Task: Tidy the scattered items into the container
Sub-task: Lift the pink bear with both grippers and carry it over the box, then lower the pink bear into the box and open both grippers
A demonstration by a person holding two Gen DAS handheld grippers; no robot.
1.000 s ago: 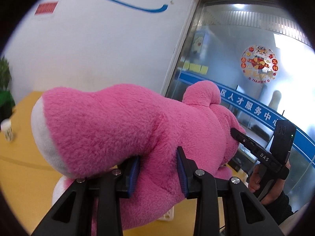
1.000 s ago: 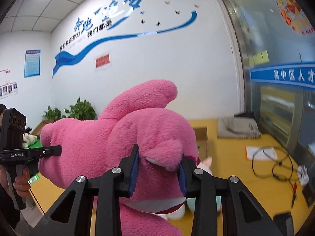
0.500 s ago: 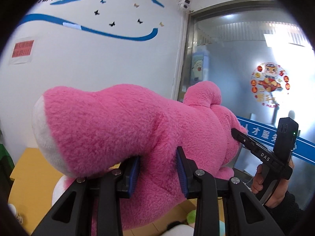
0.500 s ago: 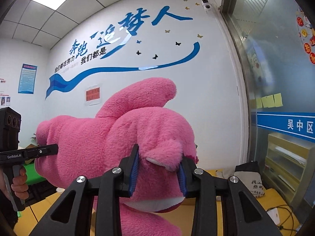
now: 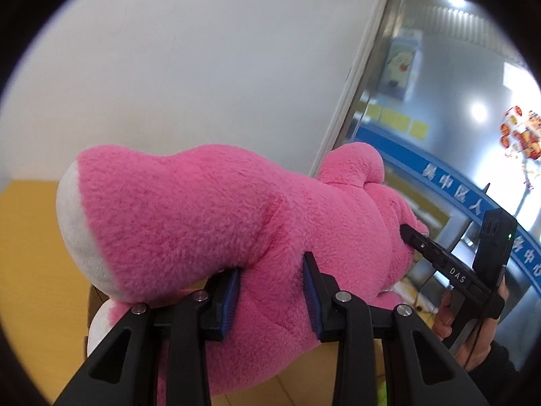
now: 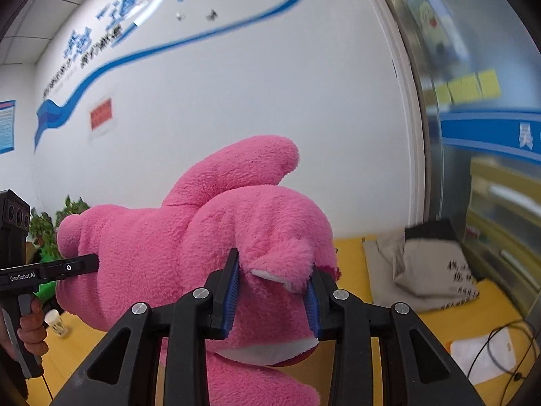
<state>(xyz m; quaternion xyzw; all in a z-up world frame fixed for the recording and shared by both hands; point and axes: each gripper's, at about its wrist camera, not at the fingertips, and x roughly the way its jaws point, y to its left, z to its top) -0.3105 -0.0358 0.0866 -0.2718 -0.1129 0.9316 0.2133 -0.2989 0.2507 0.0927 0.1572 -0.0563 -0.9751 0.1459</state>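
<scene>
Both claws, left claw (image 5: 272, 287) and right claw (image 6: 274, 291), clamped pink plush bear (image 5: 209, 223) aloft; container unseen, deposit not yet done.

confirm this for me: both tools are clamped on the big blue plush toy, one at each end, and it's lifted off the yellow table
One thing is wrong: the plush toy is pink, not blue, as both wrist views show. The rest holds. The left tool pinches it at one end, and the right tool grips the other end, with the yellow table below it.
</scene>
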